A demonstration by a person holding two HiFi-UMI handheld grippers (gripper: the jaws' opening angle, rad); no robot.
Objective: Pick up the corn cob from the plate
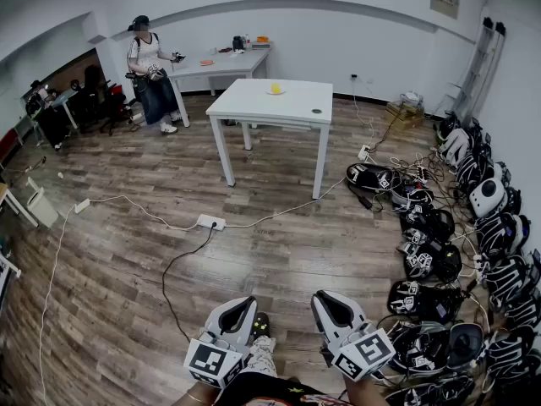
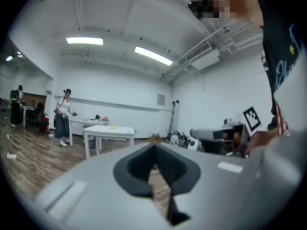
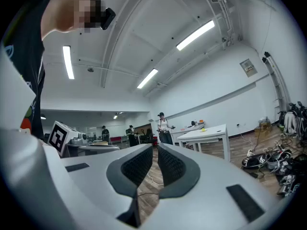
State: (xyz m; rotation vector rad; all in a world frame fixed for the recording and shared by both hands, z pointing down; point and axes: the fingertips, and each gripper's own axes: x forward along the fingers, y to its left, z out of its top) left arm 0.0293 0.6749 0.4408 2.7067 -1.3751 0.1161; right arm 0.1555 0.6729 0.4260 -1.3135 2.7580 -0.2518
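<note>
Head view: corn cob [image 1: 275, 88] on far table [image 1: 254, 101] beyond floor cables [image 1: 152, 218]

— How are the tools built?
— Pale grey shells lined with black pads [image 3: 135, 166] are seen on the left gripper [image 1: 244, 303] and the right gripper [image 1: 325, 298]; a cube [image 1: 215, 362] of black-and-white square markers is carried by each
— And the clothing?
— A dark top [image 1: 264, 392] with small yellow print is worn

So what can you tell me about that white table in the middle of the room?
The white rectangular table stands upright on the wooden plank floor on slim white legs. Its matte top bears a small yellow item near the far edge and a small dark round thing near the right edge.
</note>
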